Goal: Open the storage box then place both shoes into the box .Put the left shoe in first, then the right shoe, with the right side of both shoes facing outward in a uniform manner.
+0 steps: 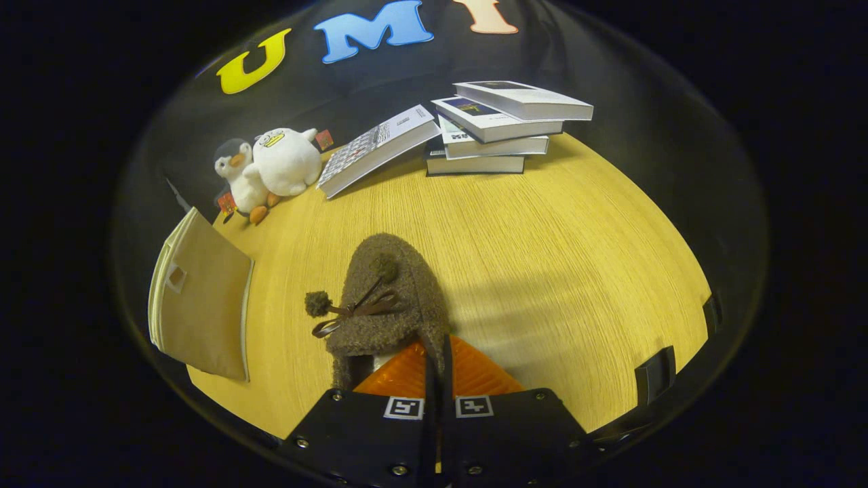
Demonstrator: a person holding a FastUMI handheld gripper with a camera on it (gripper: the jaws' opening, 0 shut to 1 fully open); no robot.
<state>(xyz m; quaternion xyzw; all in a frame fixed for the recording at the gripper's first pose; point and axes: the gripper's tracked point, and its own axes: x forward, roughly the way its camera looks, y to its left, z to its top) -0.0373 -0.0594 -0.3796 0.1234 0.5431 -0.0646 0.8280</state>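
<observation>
A brown fuzzy shoe [397, 285] with a ribbon bow and two pompoms points away from me over the wooden table [556, 257]. My gripper [439, 346] is shut on the shoe's heel rim, and the orange fingers [403, 376] press together with the rim pinched between them. The beige fabric storage box [203, 298] stands to the left of the shoe, at the table's left edge, with a flat panel bearing a small label window turned toward me. I cannot tell whether it is open.
Two white plush penguins [271, 166] sit at the far left corner. A stack of books [498, 129] lies at the back, with one book [376, 149] leaning against it. Bare table stretches to the right of the shoe.
</observation>
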